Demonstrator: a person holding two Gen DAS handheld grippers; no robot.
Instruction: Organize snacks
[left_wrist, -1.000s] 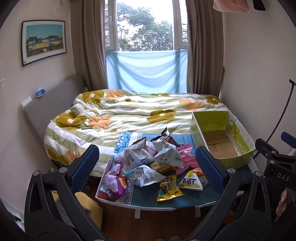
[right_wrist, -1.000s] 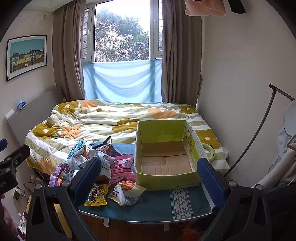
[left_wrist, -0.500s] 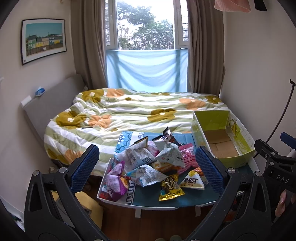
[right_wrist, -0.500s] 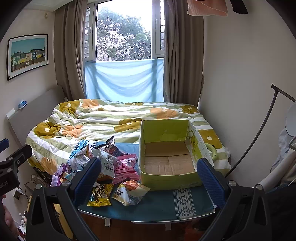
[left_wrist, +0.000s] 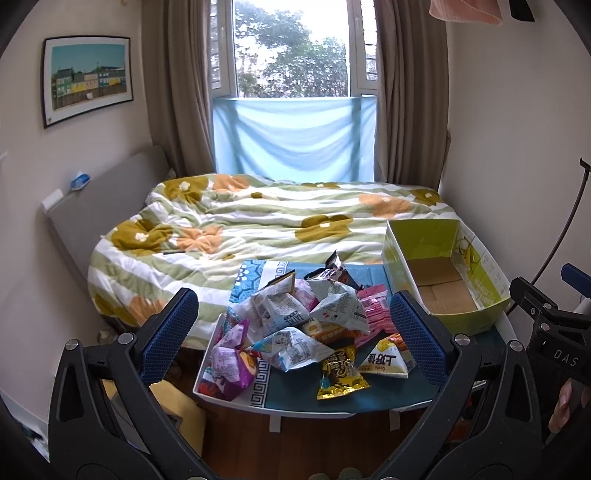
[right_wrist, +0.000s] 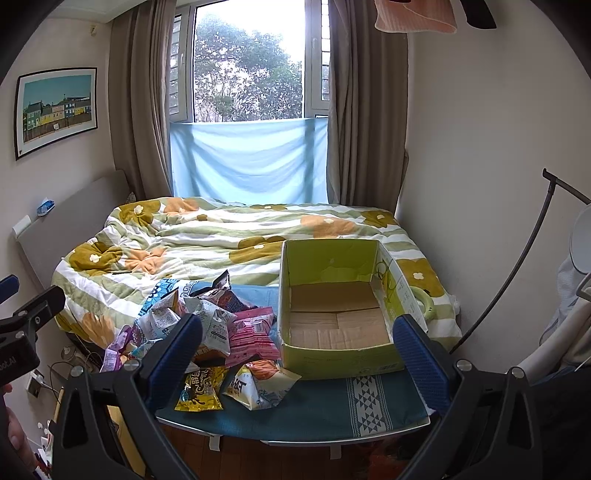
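both cameras a touch nearer – green box (right_wrist: 334, 354) empty, snack packets (left_wrist: 306, 328) heaped beside it – both grippers' jaws spread, unladen

Snack packets (left_wrist: 310, 328) heaped beside empty green box (left_wrist: 443, 280).

Two forward-looking fisheye views, side by side, facing a low table at the foot of a bed.

Each camera sits behind its own pair of black fingers with blue ribbed pads, looks slightly downward from above floor level, and stands back from the table edge. The left wrist view is centred on the loose heap of crinkled foil snack packets (left_wrist: 303, 328), with the open green cardboard box (left_wrist: 476, 317) at its right. The right wrist view sits further right, centring that box (right_wrist: 332, 358) with the packets (right_wrist: 221, 332) to its left. Both share the teal-clothed table (left_wrist: 369, 400) (right_wrist: 314, 410), the flower-patterned striped quilt (left_wrist: 258, 225) (right_wrist: 221, 236), the window and the framed picture.
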